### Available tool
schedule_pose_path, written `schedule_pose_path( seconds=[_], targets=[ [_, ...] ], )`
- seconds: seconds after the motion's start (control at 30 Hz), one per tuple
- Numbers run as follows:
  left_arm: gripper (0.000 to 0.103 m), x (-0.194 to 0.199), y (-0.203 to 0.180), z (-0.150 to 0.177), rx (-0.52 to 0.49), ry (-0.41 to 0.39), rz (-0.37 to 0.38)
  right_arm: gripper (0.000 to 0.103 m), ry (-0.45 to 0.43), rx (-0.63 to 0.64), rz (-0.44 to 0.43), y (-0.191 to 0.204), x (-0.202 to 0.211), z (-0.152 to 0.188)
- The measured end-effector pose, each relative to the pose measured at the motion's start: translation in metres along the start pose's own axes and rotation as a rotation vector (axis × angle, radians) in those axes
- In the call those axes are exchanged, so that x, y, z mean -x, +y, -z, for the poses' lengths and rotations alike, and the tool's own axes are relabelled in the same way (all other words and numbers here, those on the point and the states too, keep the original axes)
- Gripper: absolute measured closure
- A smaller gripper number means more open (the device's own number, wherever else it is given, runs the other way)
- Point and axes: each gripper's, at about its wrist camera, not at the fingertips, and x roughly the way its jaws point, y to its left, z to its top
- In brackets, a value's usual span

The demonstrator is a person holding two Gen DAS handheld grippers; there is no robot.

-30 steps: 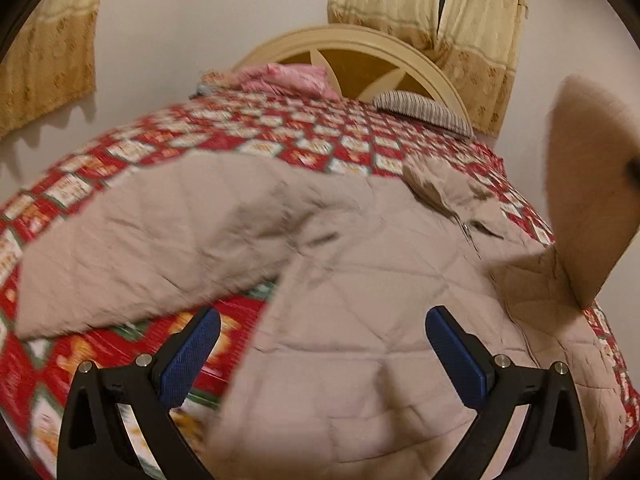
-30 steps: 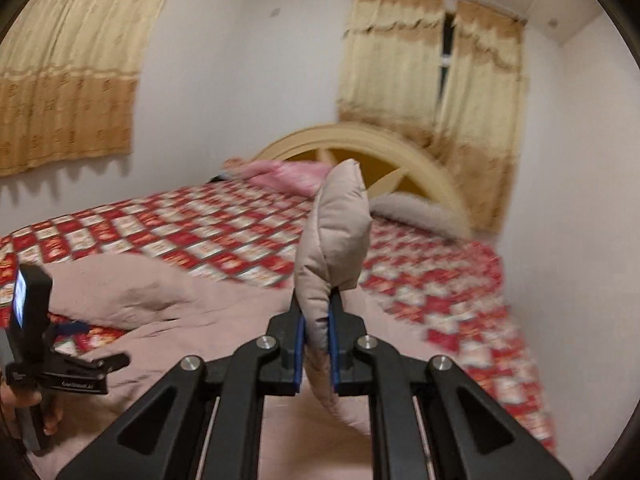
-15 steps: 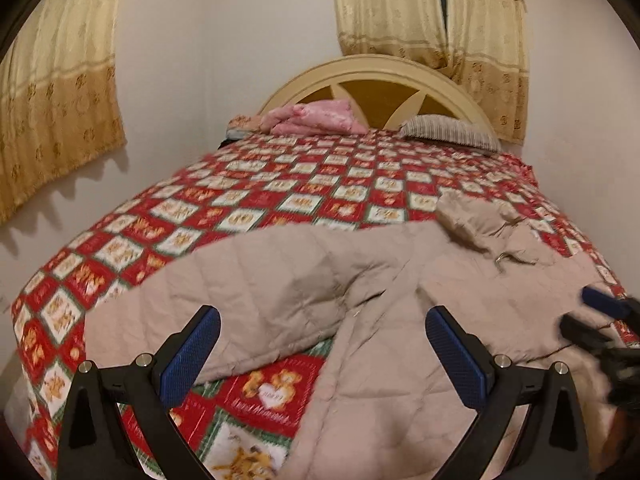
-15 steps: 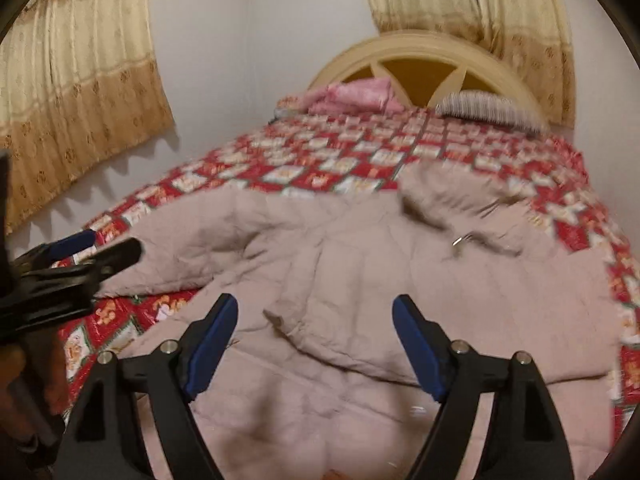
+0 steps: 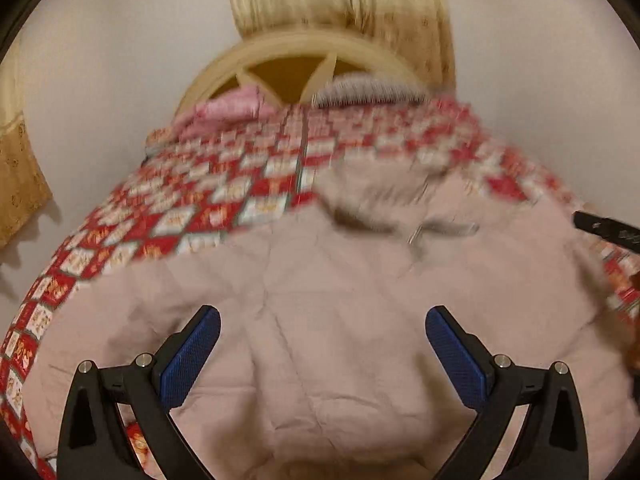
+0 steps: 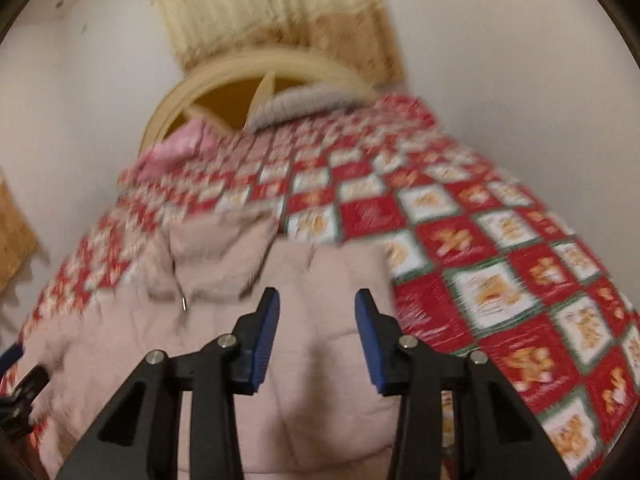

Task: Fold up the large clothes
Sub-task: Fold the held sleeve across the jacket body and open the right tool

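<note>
Right gripper closing empty, jacket, bed

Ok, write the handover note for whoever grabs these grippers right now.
Left gripper: open, holding nothing, over the jacket.
Right gripper: open, nothing between the pads; its jaws have just been closing.
Beige quilted jacket lies flat on the red patchwork bedspread, hood toward the headboard.
Done: the sleeve the right gripper held a second ago is released onto the body.
Left: remaining folds.

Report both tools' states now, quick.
Left tool: open, holding nothing, above the jacket.
Right tool: open, jaws have just been closing, nothing gripped.
</note>
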Motion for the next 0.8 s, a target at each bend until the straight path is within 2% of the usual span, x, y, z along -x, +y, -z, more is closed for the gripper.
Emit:
schedule_pose_path(
  seconds=[0.03, 0.07, 0.1, 0.13, 0.17, 0.23, 0.63, 0.7, 0.73, 0.8],
  targets=[
    [0.001, -0.019, 0.001, 0.008, -0.011, 0.052, -0.050, 0.059, 0.058, 0.009, -0.005, 0.002, -0.015, 0.007],
    [0.001, -0.029, 0.002, 0.014, -0.014, 0.088, -0.070, 0.059, 0.094, 0.005, 0.005, -0.001, -0.025, 0.013],
    [0.001, -0.043, 0.004, 0.022, -0.012, 0.142, -0.068, 0.059, 0.120, -0.001, 0.016, -0.006, -0.032, 0.017],
    [0.001, -0.054, 0.009, 0.029, 0.012, 0.179, -0.023, 0.062, 0.156, -0.012, 0.028, -0.009, -0.042, 0.025],
    [0.001, -0.057, 0.013, 0.032, 0.037, 0.186, 0.006, 0.063, 0.191, -0.032, 0.020, -0.014, -0.051, 0.032],
    [0.001, -0.061, 0.022, 0.034, 0.082, 0.193, 0.043, 0.063, 0.196, -0.045, 0.010, -0.017, -0.055, 0.040],
    [0.001, -0.060, 0.014, 0.036, 0.083, 0.165, 0.008, 0.063, 0.222, 0.009, 0.056, -0.012, -0.059, 0.040],
    [0.001, -0.060, 0.014, 0.036, 0.084, 0.162, 0.008, 0.063, 0.177, -0.046, 0.011, -0.016, -0.042, 0.028],
    [0.001, -0.060, 0.014, 0.036, 0.085, 0.160, 0.007, 0.061, 0.098, -0.082, -0.035, -0.020, -0.024, 0.019],
    [0.001, -0.060, 0.015, 0.036, 0.086, 0.160, 0.008, 0.049, -0.025, -0.088, -0.032, -0.020, -0.002, 0.000]
  ],
)
